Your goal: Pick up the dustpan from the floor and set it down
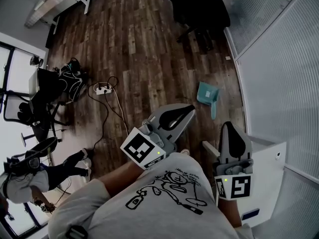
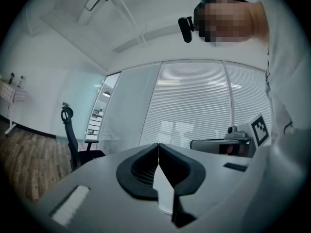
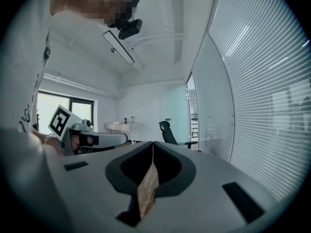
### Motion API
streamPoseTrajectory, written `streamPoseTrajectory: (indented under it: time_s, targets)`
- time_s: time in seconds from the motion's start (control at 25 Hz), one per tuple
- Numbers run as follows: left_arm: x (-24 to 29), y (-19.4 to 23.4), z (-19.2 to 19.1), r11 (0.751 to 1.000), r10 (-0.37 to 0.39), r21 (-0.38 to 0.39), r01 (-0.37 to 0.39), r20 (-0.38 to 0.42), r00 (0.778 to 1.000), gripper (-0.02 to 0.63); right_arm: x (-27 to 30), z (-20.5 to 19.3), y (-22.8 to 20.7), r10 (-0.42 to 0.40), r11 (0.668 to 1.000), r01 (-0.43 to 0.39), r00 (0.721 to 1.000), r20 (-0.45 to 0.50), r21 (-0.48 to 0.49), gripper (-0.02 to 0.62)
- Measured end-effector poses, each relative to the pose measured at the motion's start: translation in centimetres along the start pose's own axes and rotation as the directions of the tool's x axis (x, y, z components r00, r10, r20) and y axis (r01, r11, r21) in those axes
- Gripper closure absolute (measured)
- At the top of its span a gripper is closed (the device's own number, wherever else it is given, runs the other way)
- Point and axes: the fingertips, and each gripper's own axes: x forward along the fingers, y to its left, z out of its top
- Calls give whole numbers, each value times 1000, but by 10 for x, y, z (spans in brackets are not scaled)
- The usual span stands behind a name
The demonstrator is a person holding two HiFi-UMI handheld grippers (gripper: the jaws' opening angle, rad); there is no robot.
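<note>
A teal dustpan (image 1: 208, 96) lies on the dark wood floor near the glass wall, its handle pointing toward me. My left gripper (image 1: 191, 108) is held level at chest height, shut and empty, its tips short of the dustpan and to the left of it. My right gripper (image 1: 229, 126) is also shut and empty, below and slightly right of the dustpan in the head view. In the left gripper view the jaws (image 2: 158, 147) meet at the tips with blinds behind them. In the right gripper view the jaws (image 3: 153, 144) are closed too. The dustpan shows in neither gripper view.
A glass wall with blinds (image 1: 279, 59) runs along the right. A black office chair (image 1: 199, 11) stands ahead. A white cabinet (image 1: 269, 158) is at my right. A power strip with cables (image 1: 102, 88) and bags (image 1: 70, 81) lie on the floor to the left.
</note>
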Motion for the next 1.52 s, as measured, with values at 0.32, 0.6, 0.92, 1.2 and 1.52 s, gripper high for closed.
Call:
streamPoseTrajectory:
  time_s: [0.32, 0.6, 0.92, 1.2, 1.52]
  targets:
    - [13, 58, 25, 1000, -25, -4, 25, 15, 1000, 604, 61, 20, 3, -17, 1000, 17, 1000, 3, -26, 589]
    - [12, 89, 33, 999, -39, 2, 39, 29, 999, 604, 92, 22, 12, -25, 999, 25, 1000, 4, -33, 589]
    - [16, 95, 31, 999, -53, -3, 53, 31, 998, 604, 98, 20, 9, -39, 998, 39, 999, 2, -42, 589]
    - [38, 74, 29, 997, -80, 0, 80, 25, 997, 604, 79, 20, -14, -65, 997, 65, 998, 1, -47, 589]
    - [66, 29, 26, 993, -116, 2, 116, 19, 993, 604, 42, 23, -46, -91, 994, 91, 996, 7, -54, 589]
